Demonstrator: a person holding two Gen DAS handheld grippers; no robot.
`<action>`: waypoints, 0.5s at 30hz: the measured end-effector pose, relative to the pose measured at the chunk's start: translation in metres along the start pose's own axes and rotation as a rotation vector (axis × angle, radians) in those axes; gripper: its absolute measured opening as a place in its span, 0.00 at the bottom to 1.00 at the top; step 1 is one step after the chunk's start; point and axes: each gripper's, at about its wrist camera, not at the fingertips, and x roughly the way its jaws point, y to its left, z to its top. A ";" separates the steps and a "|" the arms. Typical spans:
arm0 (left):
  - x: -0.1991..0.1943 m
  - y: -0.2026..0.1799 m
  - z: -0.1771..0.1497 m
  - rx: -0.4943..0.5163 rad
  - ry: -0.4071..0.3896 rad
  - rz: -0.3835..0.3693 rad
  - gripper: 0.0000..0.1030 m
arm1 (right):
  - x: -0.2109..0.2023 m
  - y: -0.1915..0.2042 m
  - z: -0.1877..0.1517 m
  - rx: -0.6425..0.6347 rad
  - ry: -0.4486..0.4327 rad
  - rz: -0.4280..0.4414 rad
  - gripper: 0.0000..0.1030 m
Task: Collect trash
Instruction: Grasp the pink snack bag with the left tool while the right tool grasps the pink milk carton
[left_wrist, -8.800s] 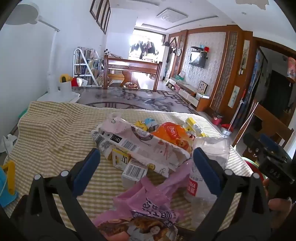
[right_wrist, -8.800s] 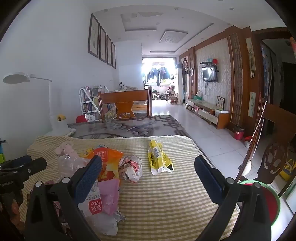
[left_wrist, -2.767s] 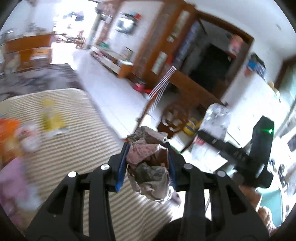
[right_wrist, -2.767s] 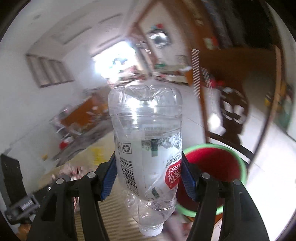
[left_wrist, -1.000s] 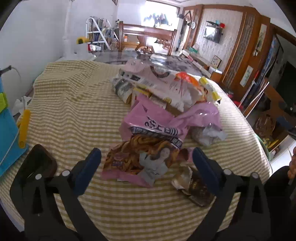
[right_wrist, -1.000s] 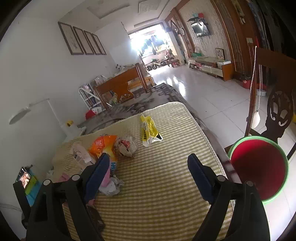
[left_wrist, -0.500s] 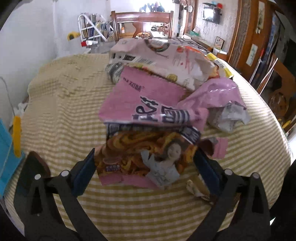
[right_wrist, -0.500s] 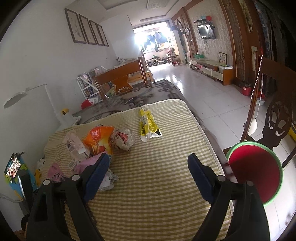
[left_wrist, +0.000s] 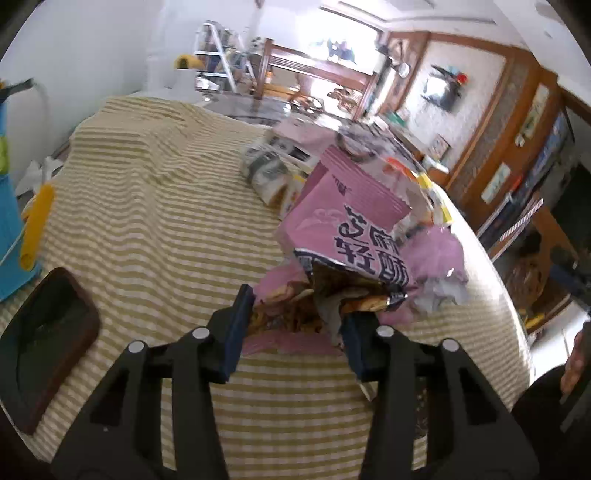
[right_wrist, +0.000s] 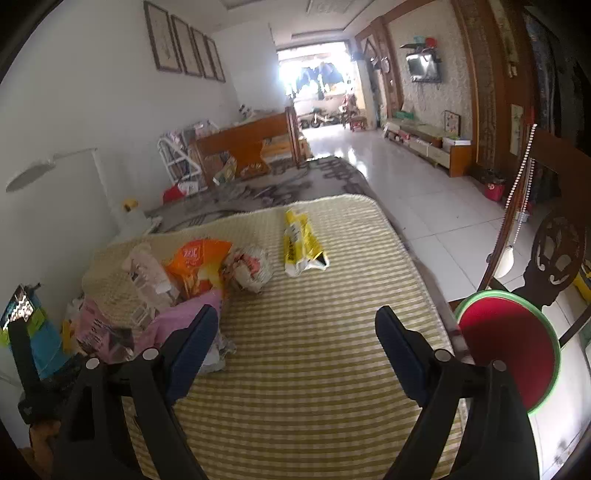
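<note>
Both wrist cams look fwd and down over the table (right_wrist: 314, 369); left cam sits close on wrappers (left_wrist: 351, 229), right further back; both share the pile.

wrapper pile (right_wrist: 177, 288) on table (right_wrist: 314, 387) left | bin (right_wrist: 506, 350) right, beside table

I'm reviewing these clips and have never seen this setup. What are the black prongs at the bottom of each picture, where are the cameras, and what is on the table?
There is no robot. A person holds a two-finger gripper in each hand, and a fisheye camera on each looks out along its fingers, so the prongs are the gripper itself.

In the left view, the left gripper is closing on a pink snack bag, whose crumpled lower end sits between the blue pads.

In the right view, the right gripper is open and empty above the checked tablecloth.

On the cloth lie an orange bag, a crumpled wrapper and a yellow wrapper. A red bin stands on the floor beside the table.
</note>
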 end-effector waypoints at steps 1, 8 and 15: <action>-0.001 0.004 0.000 -0.024 0.002 -0.002 0.42 | 0.004 0.003 0.001 0.002 0.011 0.008 0.82; 0.004 0.026 -0.003 -0.126 0.043 0.013 0.43 | 0.050 0.083 0.031 -0.117 0.091 0.137 0.82; 0.002 0.040 -0.002 -0.191 0.035 0.005 0.43 | 0.124 0.187 0.051 -0.407 0.217 0.179 0.82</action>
